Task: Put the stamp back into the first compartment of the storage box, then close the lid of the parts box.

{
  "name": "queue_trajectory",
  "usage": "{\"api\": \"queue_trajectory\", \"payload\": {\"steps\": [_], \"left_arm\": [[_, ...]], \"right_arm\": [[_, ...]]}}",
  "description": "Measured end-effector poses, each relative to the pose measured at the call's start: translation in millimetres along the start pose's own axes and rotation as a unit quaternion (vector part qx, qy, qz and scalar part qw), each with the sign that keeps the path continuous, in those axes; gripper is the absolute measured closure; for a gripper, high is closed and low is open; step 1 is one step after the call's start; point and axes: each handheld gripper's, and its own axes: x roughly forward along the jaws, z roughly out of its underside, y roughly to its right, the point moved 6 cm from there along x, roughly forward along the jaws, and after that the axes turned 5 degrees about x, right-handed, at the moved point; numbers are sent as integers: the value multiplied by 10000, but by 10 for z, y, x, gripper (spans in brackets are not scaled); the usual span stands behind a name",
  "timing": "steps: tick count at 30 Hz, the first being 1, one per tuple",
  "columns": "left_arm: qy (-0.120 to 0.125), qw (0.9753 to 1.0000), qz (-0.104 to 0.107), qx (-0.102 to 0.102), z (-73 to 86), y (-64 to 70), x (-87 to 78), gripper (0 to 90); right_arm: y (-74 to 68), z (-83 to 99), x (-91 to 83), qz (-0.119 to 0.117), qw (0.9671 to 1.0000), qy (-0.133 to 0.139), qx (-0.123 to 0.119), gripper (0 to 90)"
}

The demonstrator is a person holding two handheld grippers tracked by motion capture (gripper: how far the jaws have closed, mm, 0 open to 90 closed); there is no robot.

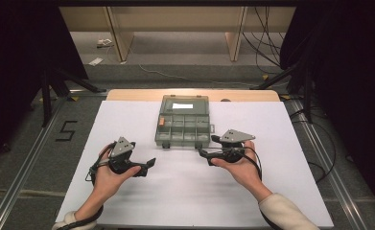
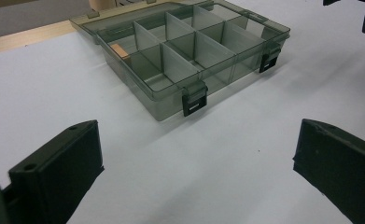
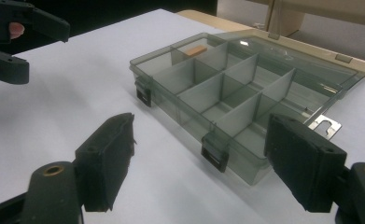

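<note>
a: smoky clear compartment box (image 1: 182,125) at the far middle of the white table (image 1: 127,201), lid (image 1: 183,104) swung open and lying flat behind the tray. two rows of cells inside, two black latches (image 2: 194,101) hanging off the near wall.

b: anything in the cells?

a: one small orange block (image 3: 197,50), in the far row's end cell toward the left gripper's side. other cells too murky through the tinted walls to judge.

b: and the right gripper (image 1: 206,146)?

a: just beside the box's near right corner, not touching. held in the right hand (image 1: 240,165), palm up beneath the body, jaws pointing left along the near wall and spread wide with nothing between them. in the right gripper view the spread jaws frame the nearer latch (image 3: 214,156).

b: left gripper (image 1: 151,163)?

a: well short of the box, nearer the table's front, gripped from below by the left hand (image 1: 109,177), jaws aimed right toward the other gripper. also spread apart, bare tabletop between them.

b: hard to make out?

a: a small metal tab (image 3: 325,124) by the box's right side, partly cut off by the right jaw. lid's far edge clipped at the top of the left gripper view. forearms cut off at the bottom of the high view.
</note>
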Motion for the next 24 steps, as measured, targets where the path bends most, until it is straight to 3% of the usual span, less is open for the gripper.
{"api": "queue_trajectory", "payload": {"steps": [24], "left_arm": [[25,10000,57,-21,-4,11,-1,5]], "right_arm": [[4,103,-258,65,10000,64,36,250]]}}
